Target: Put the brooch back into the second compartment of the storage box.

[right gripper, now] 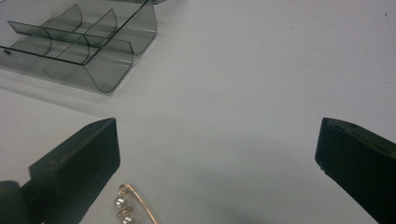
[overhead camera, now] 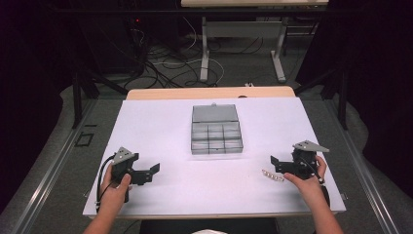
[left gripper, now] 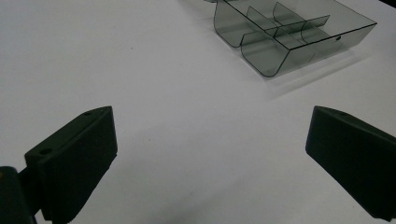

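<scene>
Work in hand: a pearl pin [overhead camera: 273, 176] lies on the white table [overhead camera: 160, 122], just beside the right gripper [overhead camera: 278, 163] and apart from it.
Pearl pin, place: near the table's front edge, toward its right front corner, on the inner side of the right gripper.
Pearl pin, look in high view: a short pale string of small beads, lying slantwise; no more detail at that range.
Pearl pin, look in right gripper view: round cream pearls [right gripper: 122, 207] threaded on a thin gold wire with a small loop at its end; it runs off the bottom edge, so its full length cannot be told.
Pearl pin against the jaws: low beside the left-hand jaw in the right gripper view, not between the tips and not touched.
Right gripper: jaws spread wide, bare table between them, nothing pinched.
Left gripper [overhead camera: 151, 171]: jaws likewise spread wide over bare table, near the left front corner, holding nothing.
Box [overhead camera: 216, 129]: smoky clear plastic, lid flung back, at the table's middle, well apart from both grippers.
Box, high view: the whole grid of compartments from above.
Box, gripper views: the curved scoop-shaped compartment floors [left gripper: 268, 56] and thin dividers [right gripper: 65, 39], seen from either side.
Hands: the left hand [overhead camera: 116, 187] and right hand [overhead camera: 306, 179] grip the tools from the front edge.
</scene>
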Action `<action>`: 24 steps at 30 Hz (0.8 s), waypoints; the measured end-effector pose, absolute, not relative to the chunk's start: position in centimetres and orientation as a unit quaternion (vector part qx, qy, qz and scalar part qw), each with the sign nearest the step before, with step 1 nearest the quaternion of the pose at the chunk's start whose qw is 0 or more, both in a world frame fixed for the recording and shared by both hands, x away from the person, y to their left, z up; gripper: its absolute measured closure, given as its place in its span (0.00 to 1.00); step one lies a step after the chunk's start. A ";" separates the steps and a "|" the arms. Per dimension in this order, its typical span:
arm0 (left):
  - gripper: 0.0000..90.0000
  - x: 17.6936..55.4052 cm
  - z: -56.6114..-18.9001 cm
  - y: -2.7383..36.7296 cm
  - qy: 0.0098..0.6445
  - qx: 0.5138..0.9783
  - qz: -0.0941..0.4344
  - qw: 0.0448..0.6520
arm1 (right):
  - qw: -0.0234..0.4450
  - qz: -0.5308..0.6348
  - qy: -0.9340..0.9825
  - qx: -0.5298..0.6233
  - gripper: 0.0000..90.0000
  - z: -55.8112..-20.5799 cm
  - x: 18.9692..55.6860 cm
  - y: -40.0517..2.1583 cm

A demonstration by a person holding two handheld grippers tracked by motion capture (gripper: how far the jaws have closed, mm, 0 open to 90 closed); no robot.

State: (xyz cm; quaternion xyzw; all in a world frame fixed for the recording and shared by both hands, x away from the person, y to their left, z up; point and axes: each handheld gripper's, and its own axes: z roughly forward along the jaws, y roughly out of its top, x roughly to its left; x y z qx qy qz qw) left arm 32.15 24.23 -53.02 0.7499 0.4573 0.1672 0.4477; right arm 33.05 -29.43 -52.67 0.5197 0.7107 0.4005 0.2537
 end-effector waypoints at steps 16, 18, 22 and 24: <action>0.02 32.0 -53.0 24.2 0.458 0.749 0.167 0.449 | 0.279 0.349 0.768 0.459 0.00 -51.9 32.6 -28.0; 0.02 32.0 -52.9 24.2 0.457 0.749 0.168 0.450 | 0.284 0.340 0.776 0.449 0.00 -51.8 32.6 -27.8; 0.02 32.0 -53.0 24.2 0.455 0.752 0.168 0.447 | 0.292 0.324 0.791 0.429 0.00 -51.5 32.4 -27.2; 0.02 32.0 -53.0 24.2 0.456 0.752 0.168 0.446 | 0.291 0.320 0.799 0.417 0.01 -51.4 32.4 -27.0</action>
